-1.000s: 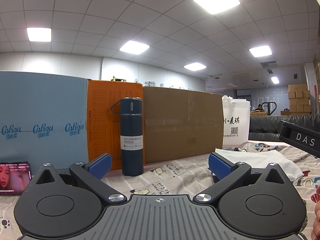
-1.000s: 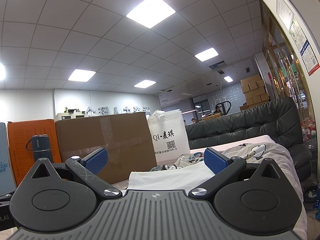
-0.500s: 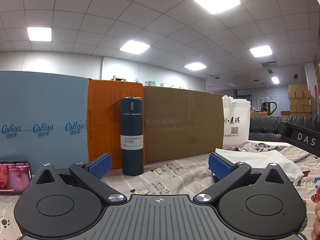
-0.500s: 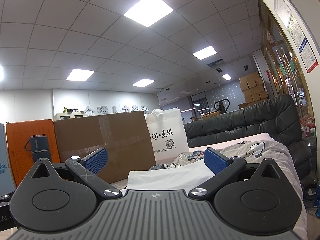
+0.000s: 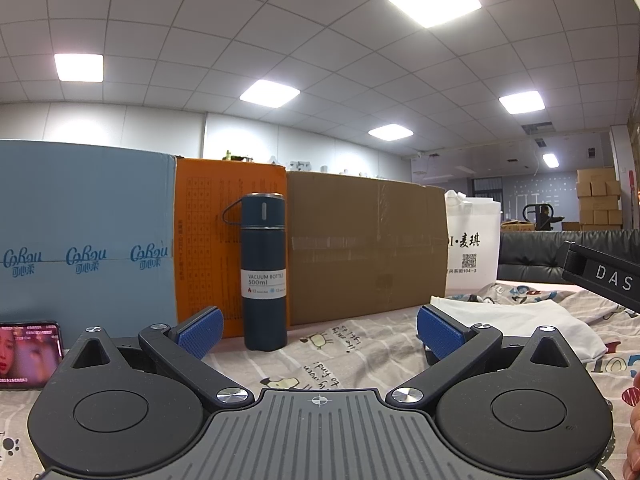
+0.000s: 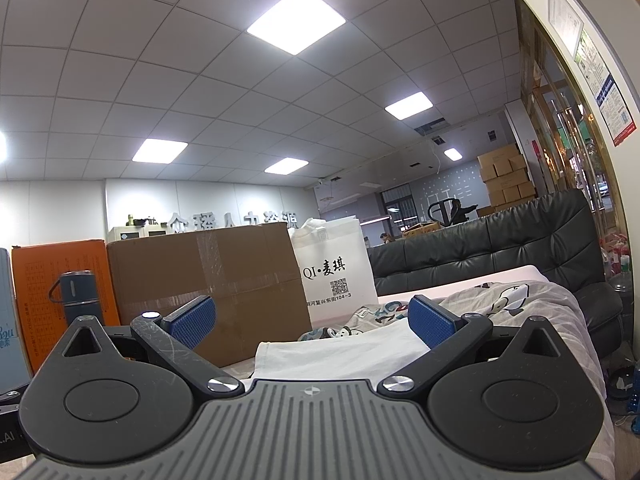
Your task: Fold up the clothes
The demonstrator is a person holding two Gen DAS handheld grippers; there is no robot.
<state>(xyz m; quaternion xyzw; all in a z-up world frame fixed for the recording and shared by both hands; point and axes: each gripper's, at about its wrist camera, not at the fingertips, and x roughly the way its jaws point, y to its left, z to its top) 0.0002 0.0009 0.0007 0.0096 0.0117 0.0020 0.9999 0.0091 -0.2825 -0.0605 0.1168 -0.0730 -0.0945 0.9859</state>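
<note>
White shirt (image 6: 340, 354) flat, widthwise

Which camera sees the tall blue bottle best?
The left wrist view: the blue bottle stands whole and upright in front of the orange box, label readable. In the right wrist view the bottle is small at the left edge, its lower part hidden behind the right gripper.

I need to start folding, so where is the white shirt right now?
The white shirt lies on the cartoon-print sheet, straight ahead between the right gripper's open jaws, in front of the white bag; in the left wrist view it is right of centre.
</note>
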